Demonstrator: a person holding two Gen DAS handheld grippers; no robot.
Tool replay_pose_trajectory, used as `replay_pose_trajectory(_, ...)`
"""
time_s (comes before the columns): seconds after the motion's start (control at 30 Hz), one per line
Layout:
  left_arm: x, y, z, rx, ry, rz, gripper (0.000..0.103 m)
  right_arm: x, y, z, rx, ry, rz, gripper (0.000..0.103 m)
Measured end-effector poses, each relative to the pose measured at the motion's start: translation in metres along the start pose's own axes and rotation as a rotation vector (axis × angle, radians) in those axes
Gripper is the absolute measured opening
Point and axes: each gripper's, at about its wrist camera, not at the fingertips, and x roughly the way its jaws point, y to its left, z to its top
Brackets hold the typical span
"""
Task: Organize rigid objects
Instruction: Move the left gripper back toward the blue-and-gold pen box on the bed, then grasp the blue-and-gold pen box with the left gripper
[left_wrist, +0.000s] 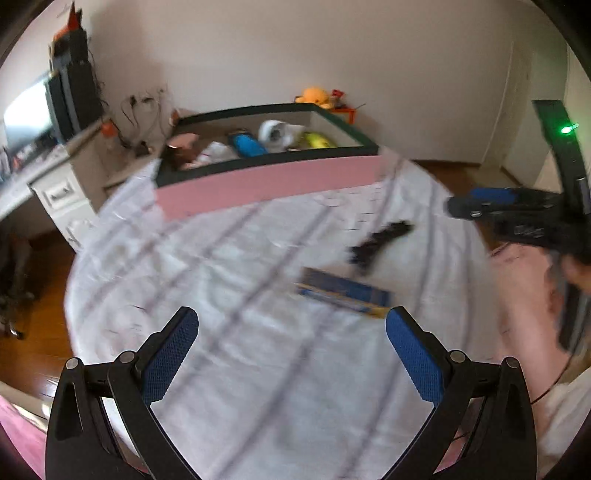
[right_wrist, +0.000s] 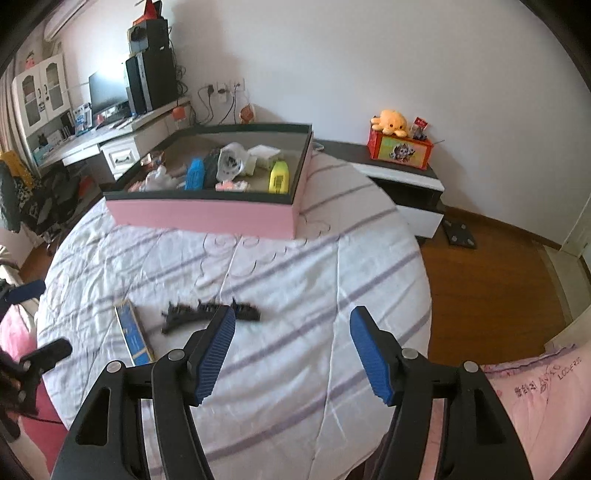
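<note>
Left wrist view: the left gripper (left_wrist: 291, 332) has its blue pads (left_wrist: 170, 358) spread wide with nothing between them, held above the striped sheet (left_wrist: 229, 266). Past its right finger lies a blue box (left_wrist: 343, 291) flat on the sheet, and just beyond that a black comb (left_wrist: 380, 242), the two close together, perhaps touching; blur hides the gap. Further back a pink tray (left_wrist: 266, 181) with a dark rim sits on the sheet, holding a blue item, a white one, a yellow one and more. The sheet between gripper and tray is bare. The right gripper (left_wrist: 480, 205) enters from the right edge, above the sheet and seen side-on, so its spread cannot be told here. The bed's round edge drops to a wood floor (left_wrist: 33, 332) on the left.

Right wrist view: the right gripper (right_wrist: 291, 350) stands open, holding nothing and touching nothing. Its left pad (right_wrist: 216, 354) overlaps the comb (right_wrist: 207, 314) in the picture but is above it. The box (right_wrist: 133, 334) lies left of the comb, slightly apart. The tray (right_wrist: 207, 218) rests at the far side of the bed. Bare sheet (right_wrist: 295, 266) runs from gripper to tray; the bed edge curves off to floor (right_wrist: 491, 288) on the right. Part of the left gripper (right_wrist: 40, 354) shows at the left border.
</note>
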Motion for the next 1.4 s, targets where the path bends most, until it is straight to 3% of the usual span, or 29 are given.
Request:
replay_pose_trajectory(0.17,0.024,-0.028,0.003,-0.066,0.050,-0.015,0.103,0.005,-0.006,0.007,0.021,-0.007,-0.010,0.066)
replay_pose_trajectory(0.37,0.068,-0.037,0.006,-0.100,0.134,0.059,0.103,0.010,-0.018,0.004,0.050,-0.009,-0.002,0.066)
replay_pose_trajectory(0.57,0.072,-0.002,-0.001,-0.071,0.110,0.106,0.090,0.019,-0.025,0.020,0.056,-0.024,0.013,0.066)
replay_pose_trajectory(0.67,0.067,0.026,0.001,-0.087,0.101,0.129,0.077,0.034,-0.025,0.036,0.060,-0.021,0.017,0.066)
replay_pose_trajectory(0.93,0.069,0.092,0.013,-0.174,0.104,0.169,0.076,0.075,-0.012,0.085,0.038,-0.015,0.025,0.066)
replay_pose_trajectory(1.07,0.073,0.105,0.016,-0.160,0.098,0.180,0.065,0.095,-0.008,0.104,0.032,0.000,0.016,0.066)
replay_pose_trajectory(1.13,0.075,0.108,0.020,-0.164,0.088,0.196,0.050,0.105,-0.007,0.111,0.030,0.014,0.008,0.066)
replay_pose_trajectory(1.17,0.076,0.112,0.021,-0.169,0.083,0.228,0.037,0.109,-0.006,0.114,0.027,0.022,0.004,0.066)
replay_pose_trajectory(1.3,0.078,0.126,0.026,-0.167,0.077,0.227,0.020,0.126,-0.005,0.121,0.018,0.058,-0.020,0.066)
replay_pose_trajectory(1.33,0.079,0.129,0.026,-0.165,0.077,0.229,0.017,0.130,-0.005,0.122,0.018,0.067,-0.026,0.060)
replay_pose_trajectory(1.37,0.079,0.132,0.027,-0.159,0.078,0.246,0.012,0.132,-0.006,0.123,0.021,0.073,-0.029,0.041)
replay_pose_trajectory(1.4,0.079,0.134,0.028,-0.158,0.079,0.247,0.011,0.135,-0.007,0.123,0.023,0.077,-0.032,0.030)
